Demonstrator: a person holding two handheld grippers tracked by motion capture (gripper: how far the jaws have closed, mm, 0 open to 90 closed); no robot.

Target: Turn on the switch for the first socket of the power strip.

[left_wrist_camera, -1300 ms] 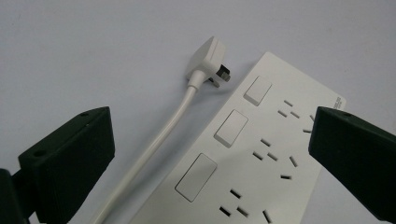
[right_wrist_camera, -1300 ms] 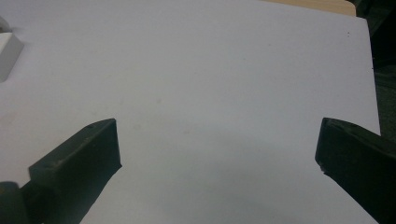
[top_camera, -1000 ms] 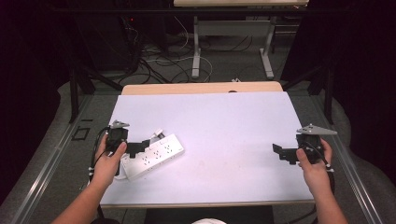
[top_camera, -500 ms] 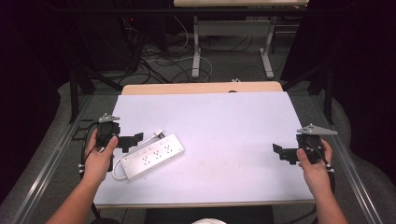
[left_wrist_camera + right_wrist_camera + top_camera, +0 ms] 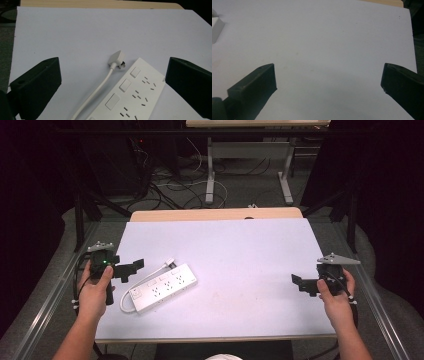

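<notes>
White sheeting is covering the table (image 5: 240, 250), and the power strip (image 5: 162, 287) is lying flat near its left edge. Left gripper (image 5: 131, 268) is hovering just beside it, jaws wide; right gripper (image 5: 296, 282) is waiting well apart, equally wide. Straddling the strip squarely would probably be grasping it best.

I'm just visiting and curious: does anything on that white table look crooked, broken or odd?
Only slightly. The white power strip lies at a slant to the table's edges, and its plug is curled back beside its own end, not plugged in. I see no damage or spills.
</notes>
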